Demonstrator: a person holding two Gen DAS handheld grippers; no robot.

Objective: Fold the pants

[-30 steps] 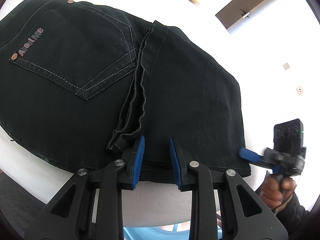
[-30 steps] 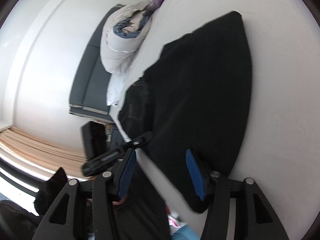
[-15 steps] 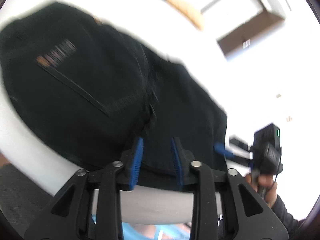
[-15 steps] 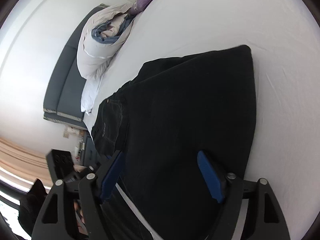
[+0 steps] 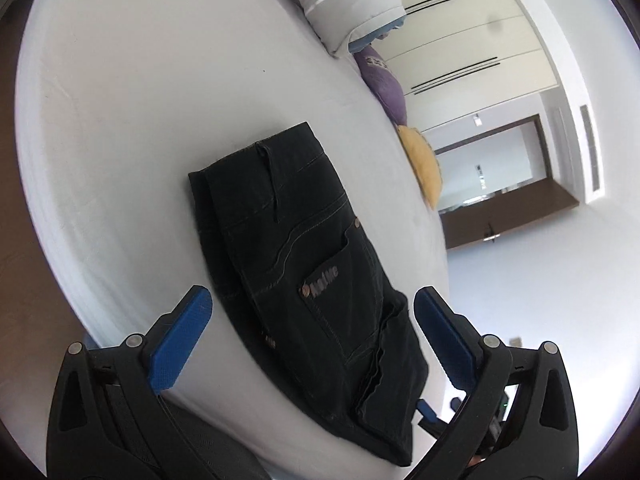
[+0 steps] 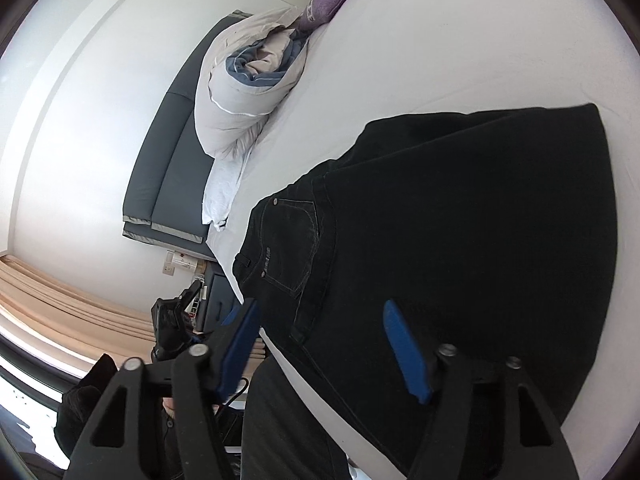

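The black jeans (image 5: 304, 264) lie folded on the white bed (image 5: 140, 120), back pocket and logo facing up. My left gripper (image 5: 312, 316) hovers above their near end with its jaws opening wide and nothing gripped. In the right wrist view the jeans (image 6: 460, 240) fill the right side. My right gripper (image 6: 320, 340) hangs over their near edge, jaws closing, the pads not pressing on the cloth. A blue fingertip of the right gripper (image 5: 426, 412) shows at the jeans' near corner. The left gripper (image 6: 172, 320) is off the bed's edge, held by a hand.
A rolled grey duvet (image 5: 348, 4) (image 6: 240, 92), a purple pillow (image 5: 384, 84) and a yellow pillow (image 5: 424, 164) lie along the bed's far side. A dark headboard (image 6: 168, 168) stands behind. The bed edge runs close below both grippers. A doorway (image 5: 500, 184) is at the right.
My left gripper let go of the jeans' hem, opened wide, swung away to the side and rolled. The right gripper drew back a little; its jaws widened, then narrowed.
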